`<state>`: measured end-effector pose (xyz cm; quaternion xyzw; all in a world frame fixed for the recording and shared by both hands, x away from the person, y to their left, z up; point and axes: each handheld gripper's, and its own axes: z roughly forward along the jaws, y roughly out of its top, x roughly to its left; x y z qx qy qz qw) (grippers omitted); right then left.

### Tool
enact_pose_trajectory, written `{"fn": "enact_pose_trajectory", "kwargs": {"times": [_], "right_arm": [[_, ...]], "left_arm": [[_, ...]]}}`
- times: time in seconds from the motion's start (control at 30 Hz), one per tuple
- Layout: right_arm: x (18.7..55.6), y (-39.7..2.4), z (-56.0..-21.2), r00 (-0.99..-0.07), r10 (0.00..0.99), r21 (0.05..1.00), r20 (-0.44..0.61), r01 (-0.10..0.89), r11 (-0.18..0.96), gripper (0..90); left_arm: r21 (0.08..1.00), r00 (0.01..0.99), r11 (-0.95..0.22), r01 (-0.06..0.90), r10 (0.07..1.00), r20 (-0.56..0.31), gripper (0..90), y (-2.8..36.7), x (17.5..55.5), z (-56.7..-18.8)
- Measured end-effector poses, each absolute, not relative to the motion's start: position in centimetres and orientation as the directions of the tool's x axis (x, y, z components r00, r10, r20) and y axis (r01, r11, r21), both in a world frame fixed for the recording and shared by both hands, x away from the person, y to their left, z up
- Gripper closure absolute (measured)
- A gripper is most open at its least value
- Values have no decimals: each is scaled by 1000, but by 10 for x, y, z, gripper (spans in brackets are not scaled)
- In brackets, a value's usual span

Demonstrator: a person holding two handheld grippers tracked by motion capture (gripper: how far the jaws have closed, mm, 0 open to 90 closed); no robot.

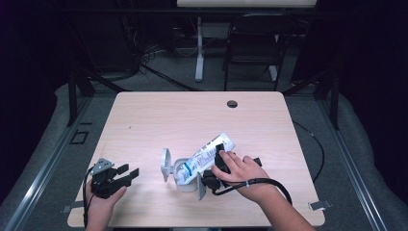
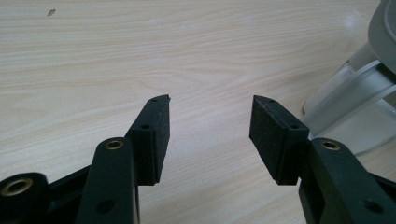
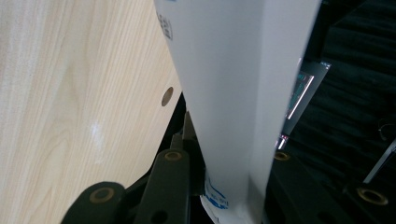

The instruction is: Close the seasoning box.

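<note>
Nearest, the right gripper point(image 1: 217, 161) clamps the tube point(image 1: 207, 156), its jaws pressed on both flat sides in the right gripper view; to do this well, I judge it should squeeze evenly and keep the nozzle end down in the holder point(image 1: 180, 173); the left gripper point(image 1: 126, 174) rests near the table's point(image 1: 159, 115) front edge, jaws apart and empty, ready to steady the holder; the tube is white with blue print, tilted, flat end raised toward the far right, mid-table.

Left hand-held gripper point(image 1: 129, 173) agape, right hand-held gripper point(image 1: 217, 155) clamped.
</note>
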<state>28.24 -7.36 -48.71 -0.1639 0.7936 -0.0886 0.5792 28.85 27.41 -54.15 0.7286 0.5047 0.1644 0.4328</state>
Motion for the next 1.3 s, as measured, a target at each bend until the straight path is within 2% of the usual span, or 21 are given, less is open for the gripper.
{"fn": "enact_pose_trajectory", "kwargs": {"times": [1.3], "right_arm": [[282, -72, -484, -277, -350, -326, -895, -130, 937, 823]], "left_arm": [[796, 435, -116, 595, 879, -197, 485, 275, 288, -541]]}}
